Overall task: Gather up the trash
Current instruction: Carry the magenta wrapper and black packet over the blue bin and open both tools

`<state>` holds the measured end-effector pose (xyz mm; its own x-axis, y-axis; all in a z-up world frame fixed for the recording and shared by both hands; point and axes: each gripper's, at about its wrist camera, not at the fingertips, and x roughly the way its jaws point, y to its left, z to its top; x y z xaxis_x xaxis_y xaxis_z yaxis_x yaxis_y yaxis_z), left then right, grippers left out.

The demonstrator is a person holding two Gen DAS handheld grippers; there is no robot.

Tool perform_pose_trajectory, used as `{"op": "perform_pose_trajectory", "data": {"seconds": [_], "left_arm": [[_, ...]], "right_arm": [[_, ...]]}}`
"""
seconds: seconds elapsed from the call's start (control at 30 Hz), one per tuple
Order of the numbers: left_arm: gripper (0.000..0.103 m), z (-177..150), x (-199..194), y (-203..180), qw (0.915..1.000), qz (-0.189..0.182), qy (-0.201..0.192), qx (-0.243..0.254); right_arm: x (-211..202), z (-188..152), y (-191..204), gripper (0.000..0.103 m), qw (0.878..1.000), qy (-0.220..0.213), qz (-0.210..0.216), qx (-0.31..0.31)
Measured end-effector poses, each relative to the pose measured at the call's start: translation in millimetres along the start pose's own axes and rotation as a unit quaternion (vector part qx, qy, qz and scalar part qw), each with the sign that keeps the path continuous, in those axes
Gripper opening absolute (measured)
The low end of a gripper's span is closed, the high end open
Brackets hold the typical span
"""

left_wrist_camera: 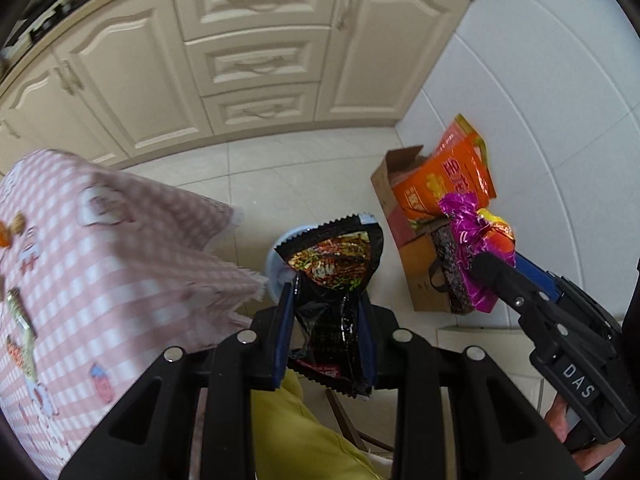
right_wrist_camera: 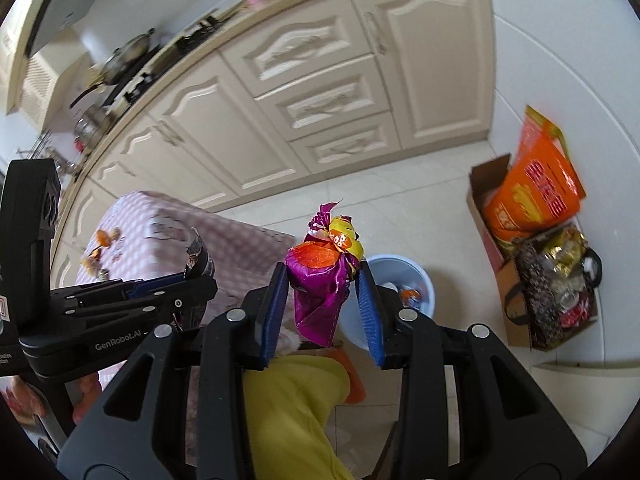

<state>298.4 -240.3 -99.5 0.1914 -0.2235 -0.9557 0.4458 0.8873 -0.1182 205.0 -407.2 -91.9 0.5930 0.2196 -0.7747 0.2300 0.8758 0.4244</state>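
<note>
Nearest the lens, a yellow-green trouser leg (right_wrist_camera: 292, 412) of the person fills the space beneath both tools. The left gripper (left_wrist_camera: 326, 300) has its blue-padded jaws clamped on a crumpled black foil snack wrapper (left_wrist_camera: 332, 280), whose serrated open end fans out above the fingertips. The right gripper (right_wrist_camera: 324, 280) has its jaws clamped on a scrunched magenta, orange and yellow foil wrapper (right_wrist_camera: 324, 276); in the left wrist view the same tool enters from the right, gripping that bundle.

Directly behind both wrappers stands a round pale-blue plastic bin (right_wrist_camera: 416, 280) on the white tiled floor (left_wrist_camera: 304, 160), with some orange scrap inside. To the left lies a table under a pink-and-white checked cloth (left_wrist_camera: 100, 260), bearing small scraps. To the right, against the white wall, an open brown cardboard box (right_wrist_camera: 486, 200) holds an orange printed bag (right_wrist_camera: 532, 188). Farthest back run cream panelled kitchen cabinets (left_wrist_camera: 256, 60).
</note>
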Motion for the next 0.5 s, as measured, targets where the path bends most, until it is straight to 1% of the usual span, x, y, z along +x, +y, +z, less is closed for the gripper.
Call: {"op": "perform_pose_trajectory", "data": {"seconds": [0.07,0.13,0.17,0.2,0.23,0.43,0.47,0.5], "left_arm": [[0.03,4,10,-8,0.9999,0.003,0.005,0.009],[0.031,8,16,-18,0.9995,0.013,-0.004,0.027],[0.034,10,19,-21,0.9993,0.02,-0.006,0.031],[0.044,10,21,-21,0.9992,0.026,-0.005,0.029],[0.049,12,24,-19,0.9993,0.027,-0.004,0.025],[0.049,8,21,2,0.9995,0.032,-0.006,0.006],[0.049,6,19,7,0.9994,0.034,-0.007,0.002],[0.049,4,17,11,0.9993,0.035,-0.008,-0.001]], "right_arm": [[5,-1,-11,0.035,1.0,0.007,-0.006,0.008],[12,-2,-20,0.035,1.0,0.016,-0.013,0.018],[15,-3,-24,0.035,0.999,0.019,-0.015,0.022],[18,-3,-27,0.035,0.999,0.024,-0.017,0.026],[21,-3,-29,0.035,0.999,0.027,-0.019,0.029],[38,-6,-27,0.036,0.998,0.048,-0.019,0.031],[41,-6,-23,0.039,0.998,0.05,-0.016,0.027],[42,-5,-18,0.055,0.999,0.047,-0.008,0.022]]}}
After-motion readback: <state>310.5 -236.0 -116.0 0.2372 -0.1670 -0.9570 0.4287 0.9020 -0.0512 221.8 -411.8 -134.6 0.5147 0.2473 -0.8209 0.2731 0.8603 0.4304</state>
